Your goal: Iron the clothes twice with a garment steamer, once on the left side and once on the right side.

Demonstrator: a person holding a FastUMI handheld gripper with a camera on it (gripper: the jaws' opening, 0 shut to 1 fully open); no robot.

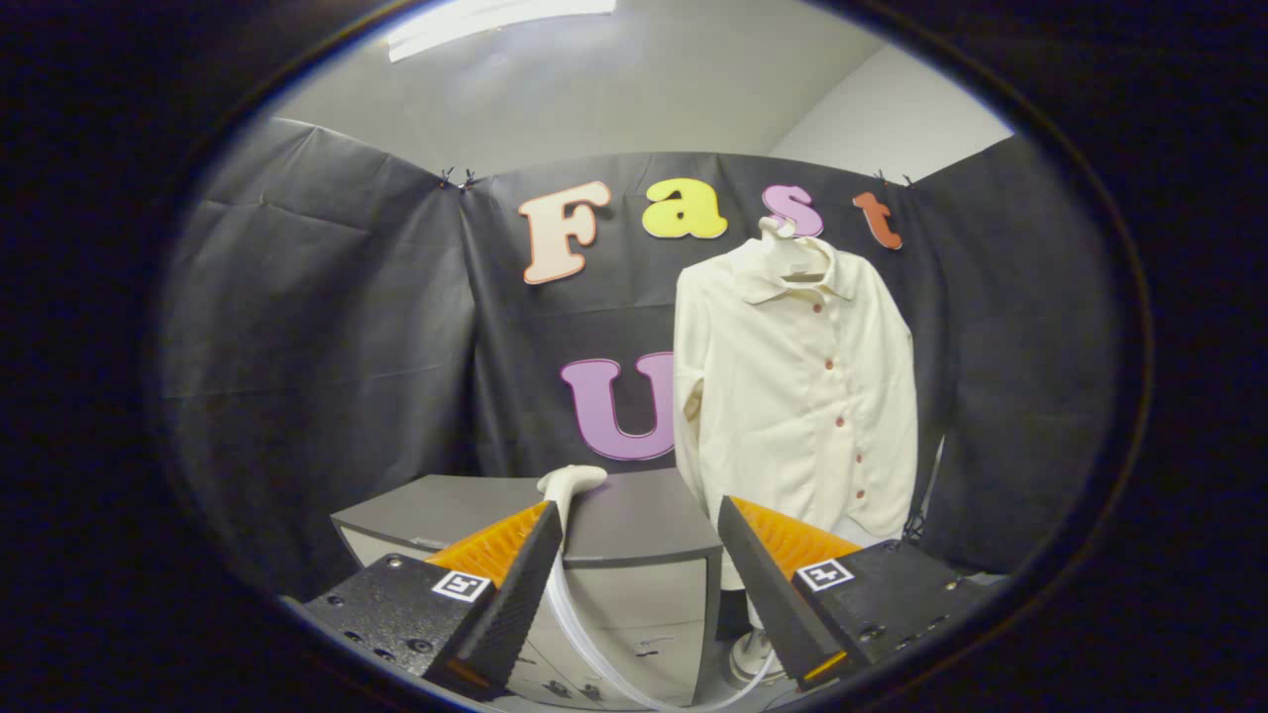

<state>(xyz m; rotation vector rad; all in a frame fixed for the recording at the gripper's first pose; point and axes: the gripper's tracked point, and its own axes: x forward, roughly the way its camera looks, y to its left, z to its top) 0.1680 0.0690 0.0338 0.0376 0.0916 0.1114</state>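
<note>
gripper (639,525): we hold it wide, empty.
steamer (573,482): on the surface (644,525), just ahead, near the left finger.
shirt (792,396): hangs beyond, rightward.

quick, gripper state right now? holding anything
Gripper: open, holding nothing; the steamer head stands on the cabinet just ahead of its fingers.

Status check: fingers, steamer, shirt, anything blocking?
Gripper open, fingers holding nothing. Steamer head on cabinet, just ahead. Shirt hanging beyond. Hose trails between fingers.
</note>
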